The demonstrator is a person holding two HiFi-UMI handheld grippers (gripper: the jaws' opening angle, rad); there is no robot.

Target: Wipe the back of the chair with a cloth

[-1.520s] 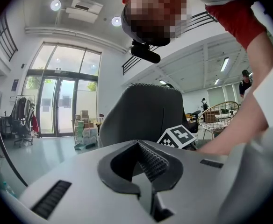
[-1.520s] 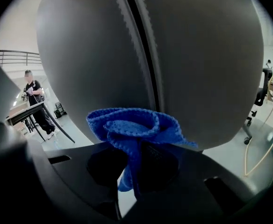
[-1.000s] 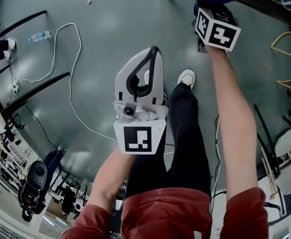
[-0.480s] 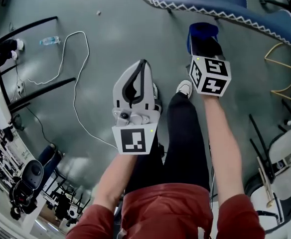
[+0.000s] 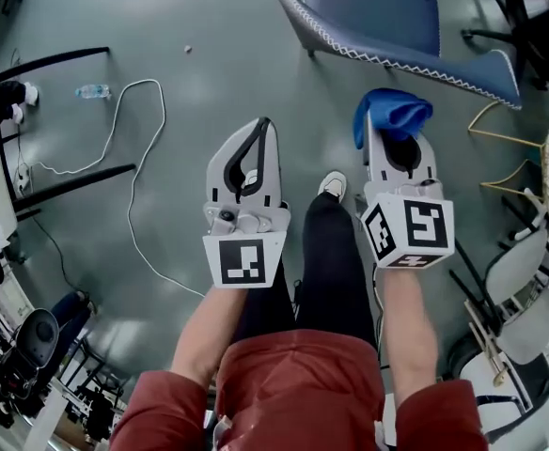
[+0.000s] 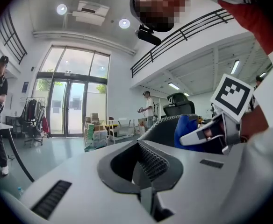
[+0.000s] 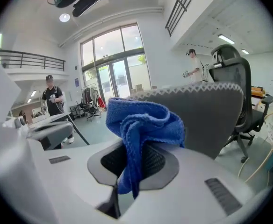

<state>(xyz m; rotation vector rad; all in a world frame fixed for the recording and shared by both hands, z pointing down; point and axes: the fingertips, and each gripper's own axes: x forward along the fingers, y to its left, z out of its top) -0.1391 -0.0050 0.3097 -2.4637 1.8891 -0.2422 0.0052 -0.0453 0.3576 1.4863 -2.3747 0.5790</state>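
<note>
The person stood over the grey-green floor (image 5: 209, 45) with a tool in each hand, both held out in front at about the same level. The right tool (image 5: 394, 139) was pinching a blue cloth (image 5: 392, 111); in the right gripper view its jaws (image 7: 134, 167) were pressed onto a hanging fold while the rest of the cloth (image 7: 146, 122) bunched up above them. The left tool (image 5: 263, 128) carried nothing, and the left gripper view showed its ribbed pads (image 6: 146, 164) pressed together with only a thin seam between.

The chair (image 5: 378, 7) stood just ahead of the right tool, its edge trimmed with white zigzag stitching. From above, a strip of floor showed between cloth and chair, so the two were apart. In the right gripper view the back of the chair (image 7: 206, 115) rose directly behind the cloth.

A white cable (image 5: 138, 158) looped across the floor to the left, with a plastic bottle (image 5: 96, 91) beside it. One white shoe (image 5: 331, 185) showed between the tools.
</note>
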